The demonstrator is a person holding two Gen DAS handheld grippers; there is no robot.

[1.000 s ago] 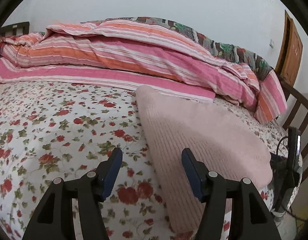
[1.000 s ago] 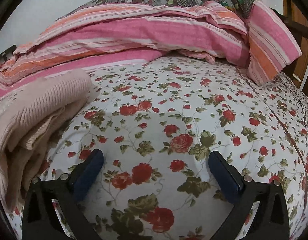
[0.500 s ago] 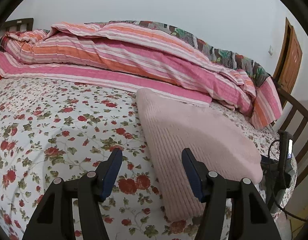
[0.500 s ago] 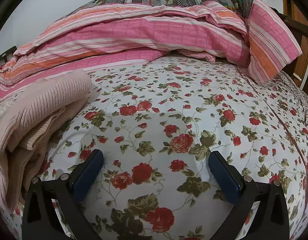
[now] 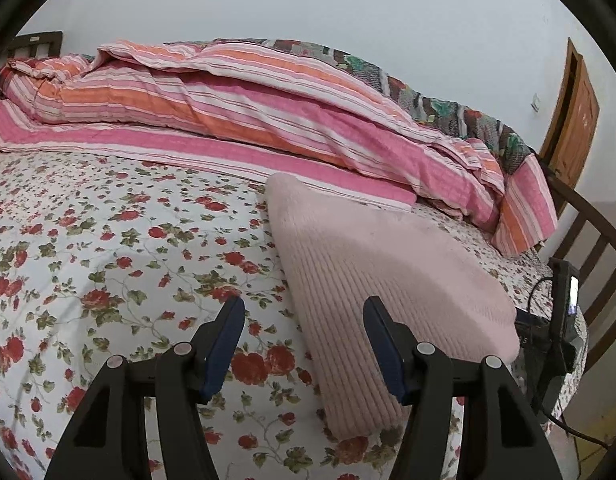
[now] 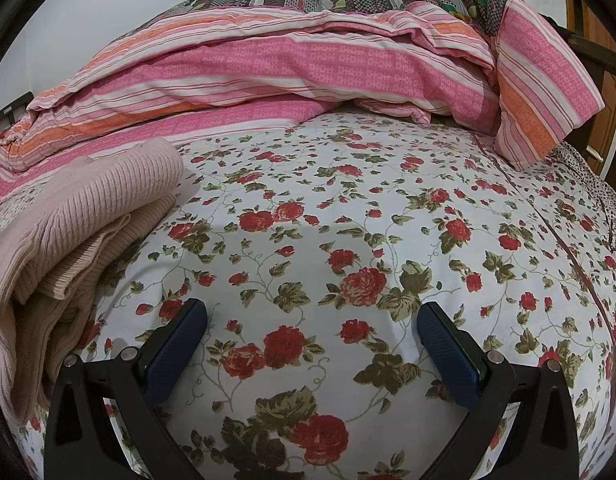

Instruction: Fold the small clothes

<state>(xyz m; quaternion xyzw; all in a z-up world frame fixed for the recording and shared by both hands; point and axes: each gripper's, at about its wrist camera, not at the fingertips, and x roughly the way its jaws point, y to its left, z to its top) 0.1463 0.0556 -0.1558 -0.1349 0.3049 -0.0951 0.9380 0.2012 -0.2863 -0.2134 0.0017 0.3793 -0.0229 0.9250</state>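
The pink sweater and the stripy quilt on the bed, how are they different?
The pink sweater is one plain pale pink, but the striped quilt has pink, orange and white stripes. The sweater is ribbed knit and the quilt is smooth cloth. The sweater is folded into a small neat stack, while the far bigger quilt lies heaped and rumpled along the far side. Both rest on the flowery bedsheet, and no gripper touches either.

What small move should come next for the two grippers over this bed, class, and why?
Probably draw both back from the bed. The pale pink ribbed knit sweater already lies folded in stacked layers on the rose-print bedsheet, and the left gripper and right gripper are both open and hold nothing. No other small garment shows in either view.
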